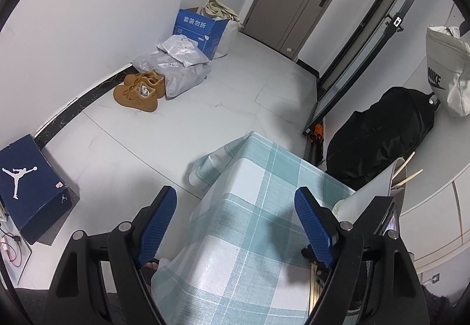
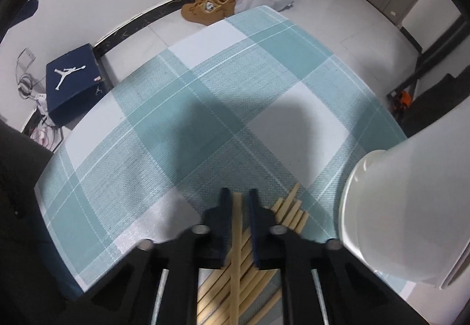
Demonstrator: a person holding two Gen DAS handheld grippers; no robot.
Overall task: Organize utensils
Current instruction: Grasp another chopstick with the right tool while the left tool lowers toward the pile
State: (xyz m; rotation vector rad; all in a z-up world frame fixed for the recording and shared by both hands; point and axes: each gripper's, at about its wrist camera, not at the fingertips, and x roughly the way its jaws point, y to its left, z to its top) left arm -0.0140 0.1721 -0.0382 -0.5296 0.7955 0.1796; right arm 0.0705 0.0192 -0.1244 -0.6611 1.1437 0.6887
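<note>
One chopstick (image 2: 236,234) is being pinched between the clenched right gripper (image 2: 238,201) at lower centre, above the loose chopstick pile (image 2: 290,213) on the checked tablecloth (image 2: 176,119); next, seemingly, lifting toward the white holder (image 2: 405,207) at right; left gripper (image 1: 235,225) hanging wide, empty.

Open desk ahead, holder blocking the right

The checked desk (image 2: 182,107) lies bare across its middle and far side, giving a gripper free passage there. A tall white holder (image 2: 405,207) stands at the right edge, just beside a pile of loose chopsticks (image 2: 289,212) on the near side.
</note>
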